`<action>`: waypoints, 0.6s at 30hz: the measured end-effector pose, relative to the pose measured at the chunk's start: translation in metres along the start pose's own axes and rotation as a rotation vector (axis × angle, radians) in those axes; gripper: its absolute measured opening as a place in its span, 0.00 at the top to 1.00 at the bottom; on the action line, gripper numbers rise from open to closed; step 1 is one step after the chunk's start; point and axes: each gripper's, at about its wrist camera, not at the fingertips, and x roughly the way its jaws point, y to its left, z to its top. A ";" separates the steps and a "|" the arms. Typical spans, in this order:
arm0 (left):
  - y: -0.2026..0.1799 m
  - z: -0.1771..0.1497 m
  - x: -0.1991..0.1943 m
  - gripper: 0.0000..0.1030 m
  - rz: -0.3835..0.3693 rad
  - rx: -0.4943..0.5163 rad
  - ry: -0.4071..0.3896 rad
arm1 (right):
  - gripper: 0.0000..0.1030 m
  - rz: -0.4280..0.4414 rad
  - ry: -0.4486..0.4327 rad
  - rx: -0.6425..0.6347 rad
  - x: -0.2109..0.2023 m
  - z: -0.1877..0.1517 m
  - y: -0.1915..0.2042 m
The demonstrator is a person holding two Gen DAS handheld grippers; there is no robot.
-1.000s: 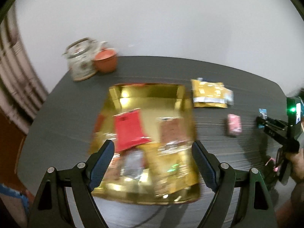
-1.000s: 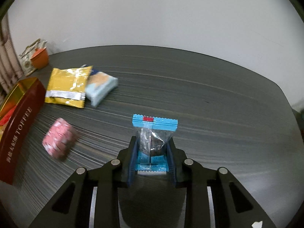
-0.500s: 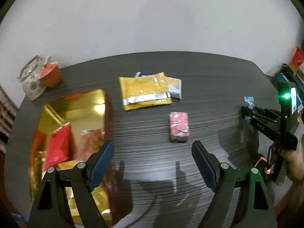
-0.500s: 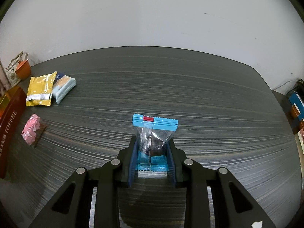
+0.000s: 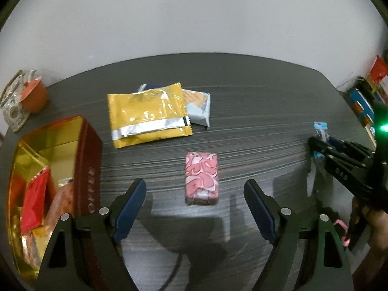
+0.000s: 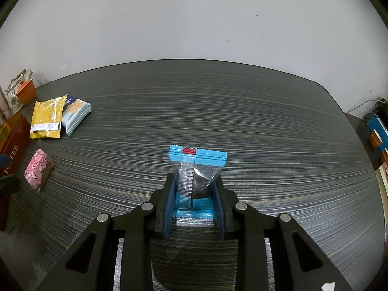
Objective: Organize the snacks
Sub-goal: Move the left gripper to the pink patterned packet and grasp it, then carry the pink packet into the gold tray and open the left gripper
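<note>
Snacks point(image 5: 200, 177) lie mid-table point(image 6: 266, 121) — bare top toward far and right edges.

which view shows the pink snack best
The left wrist view: the pink snack lies flat, whole and centred between the open left tool's fingers. The right wrist view shows it only small and distorted at the left edge.

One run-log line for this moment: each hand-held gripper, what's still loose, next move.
left hand-held gripper: open over pink snack | right hand-held gripper: shut on blue-edged packet | loose: yellow pouch, pale blue pack | next: likely grasp pink snack for gold tin
</note>
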 end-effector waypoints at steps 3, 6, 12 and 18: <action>-0.001 0.004 0.011 0.32 0.002 -0.011 0.027 | 0.74 0.000 0.000 0.000 0.000 0.000 0.000; 0.000 0.008 0.023 0.38 -0.007 -0.026 0.062 | 0.74 0.002 0.000 0.002 0.000 0.000 -0.002; -0.001 0.012 0.033 0.49 -0.004 -0.026 0.077 | 0.74 0.002 0.000 0.003 0.000 0.000 -0.001; -0.002 0.011 0.035 0.69 0.003 -0.015 0.080 | 0.74 0.001 -0.001 0.003 0.000 0.000 0.000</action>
